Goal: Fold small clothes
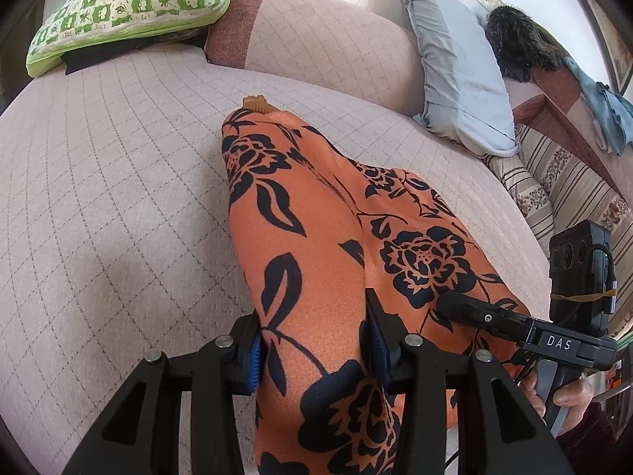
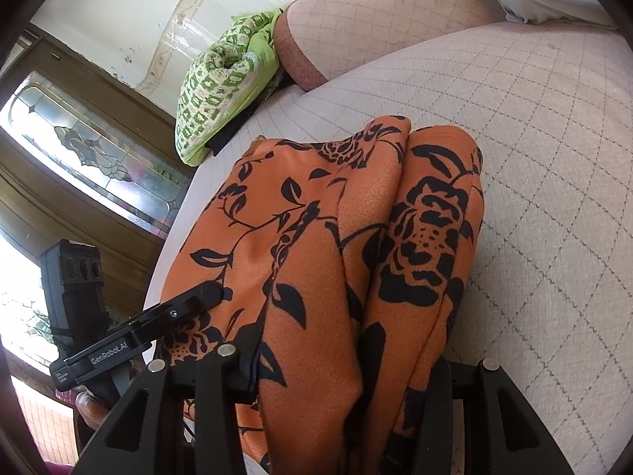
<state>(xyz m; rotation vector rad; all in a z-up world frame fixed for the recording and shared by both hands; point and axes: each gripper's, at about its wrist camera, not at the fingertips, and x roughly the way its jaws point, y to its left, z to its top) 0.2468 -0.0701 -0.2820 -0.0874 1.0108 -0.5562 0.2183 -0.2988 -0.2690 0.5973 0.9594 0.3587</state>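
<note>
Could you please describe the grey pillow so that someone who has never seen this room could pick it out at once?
Start from the quilted pink sofa where the orange floral garment lies. Follow its backrest to the far right end, where the pillow leans upright. It is plain grey with a flanged edge, unlike the green checked quilt at the opposite end.

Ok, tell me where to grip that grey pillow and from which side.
Take the grey pillow by its lower flanged corner, coming in across the quilted sofa seat. It leans upright against the backrest, so that thin hem sticks out free toward the seat and should fit between the jaws, unlike its plump middle.
</note>
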